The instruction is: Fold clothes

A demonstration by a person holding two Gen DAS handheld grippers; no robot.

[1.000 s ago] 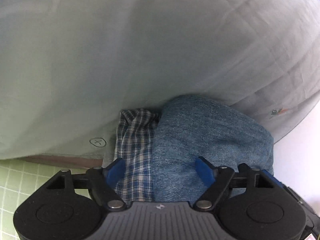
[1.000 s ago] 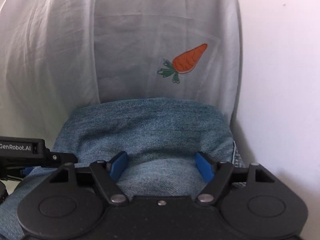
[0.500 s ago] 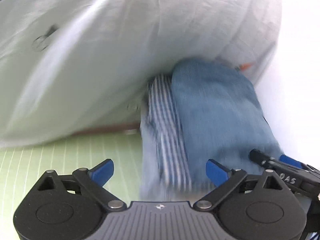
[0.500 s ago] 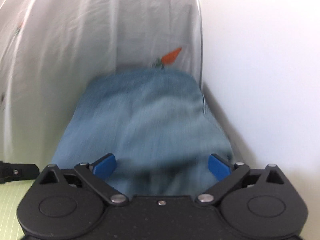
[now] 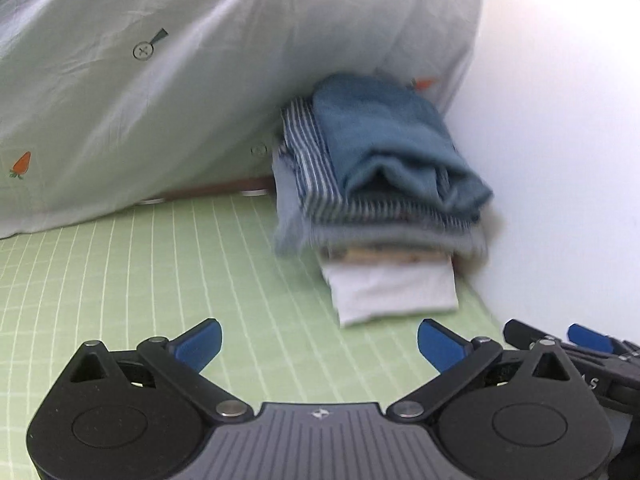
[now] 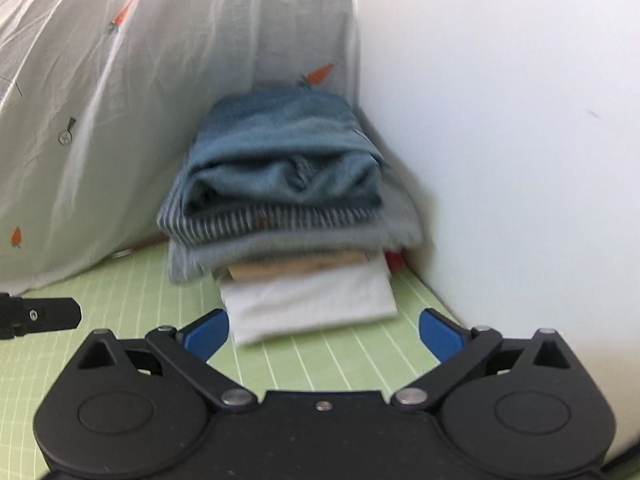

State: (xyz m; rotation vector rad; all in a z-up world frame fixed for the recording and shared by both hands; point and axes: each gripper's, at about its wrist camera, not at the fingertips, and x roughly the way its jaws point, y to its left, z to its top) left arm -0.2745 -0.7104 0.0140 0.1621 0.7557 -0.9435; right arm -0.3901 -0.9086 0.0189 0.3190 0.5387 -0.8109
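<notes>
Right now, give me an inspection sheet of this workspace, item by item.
Surface: green grid mat, bare in front of the grippers.
Job's things: stack of folded clothes in the corner; blue denim piece on top, striped garment under it, white garment at the bottom.
Clutter: small red item behind the stack, too hidden to identify.
Grippers: left gripper open, holding nothing; right gripper open, holding nothing; both short of the stack.
Cables: nothing seen.
Surroundings: carrot-print sheet draped left and behind; white wall on the right.
</notes>
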